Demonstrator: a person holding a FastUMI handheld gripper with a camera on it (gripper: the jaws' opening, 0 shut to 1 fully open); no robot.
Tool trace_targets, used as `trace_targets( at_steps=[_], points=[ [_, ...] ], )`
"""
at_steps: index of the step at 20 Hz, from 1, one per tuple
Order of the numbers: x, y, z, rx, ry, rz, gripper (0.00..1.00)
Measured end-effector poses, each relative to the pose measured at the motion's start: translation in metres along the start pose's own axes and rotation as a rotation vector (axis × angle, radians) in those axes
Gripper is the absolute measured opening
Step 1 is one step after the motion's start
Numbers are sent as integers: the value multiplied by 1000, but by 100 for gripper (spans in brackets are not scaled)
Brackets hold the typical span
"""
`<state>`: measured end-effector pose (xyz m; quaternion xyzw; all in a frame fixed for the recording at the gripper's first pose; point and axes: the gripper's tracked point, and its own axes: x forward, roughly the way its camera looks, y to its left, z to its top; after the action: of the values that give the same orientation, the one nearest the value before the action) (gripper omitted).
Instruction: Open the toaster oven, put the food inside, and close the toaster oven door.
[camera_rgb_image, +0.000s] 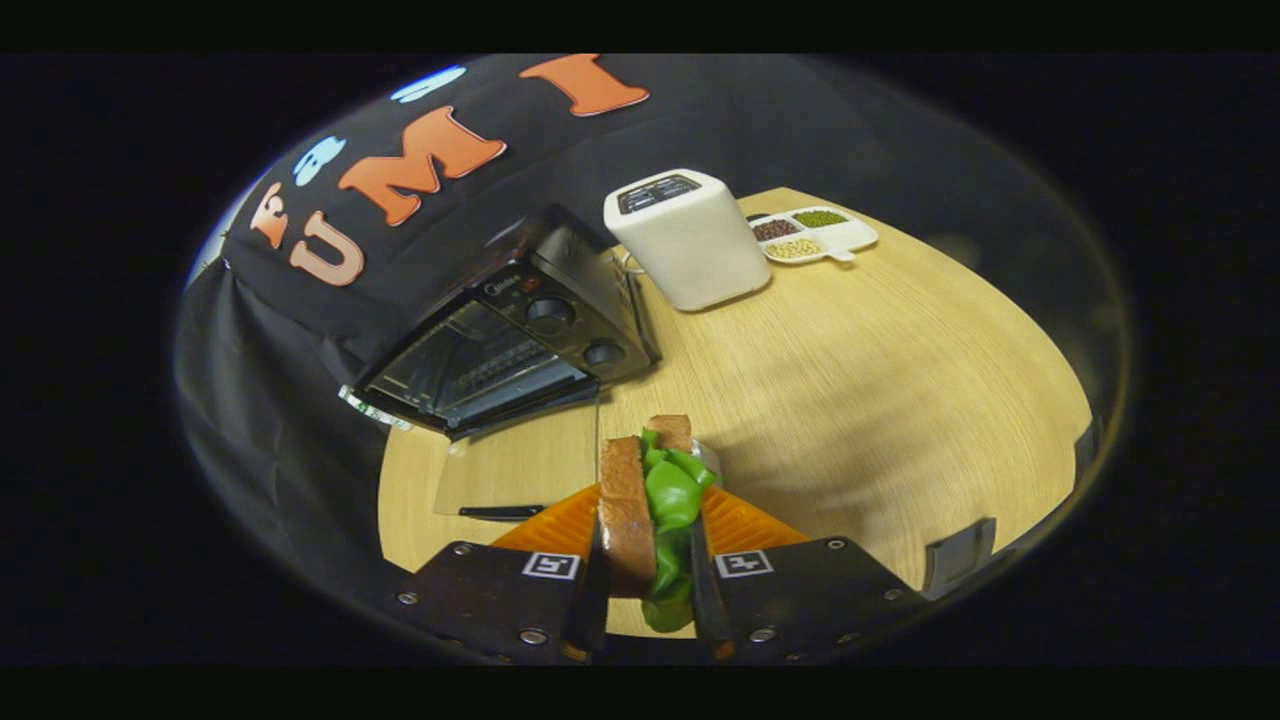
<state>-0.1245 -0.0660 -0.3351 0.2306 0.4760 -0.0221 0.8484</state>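
Sandwich (650, 500), brown bread w/ green lettuce sticking out, stands on edge, clamped in the tongs (648, 590), a finger pressing each slice, held above the near part of the tabletop (850, 400). Black toaster oven (510, 335) sits at the far left edge, glass door (520, 475) dropped open flat toward the tongs, two knobs on its panel. White boxy appliance (690, 240) is just beside the oven; divided tray of beans (812, 235) behind it near the far edge, well apart from the sandwich; nothing btwn sandwich & oven opening.
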Motion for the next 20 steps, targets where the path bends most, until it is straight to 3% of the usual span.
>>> trace_targets(
  at_steps=[8, 20],
  points=[
    [-17, 68, 45, -14, -112, 111, 35],
    [41, 161, 37, -10, -72, 236, 35]
  ],
)
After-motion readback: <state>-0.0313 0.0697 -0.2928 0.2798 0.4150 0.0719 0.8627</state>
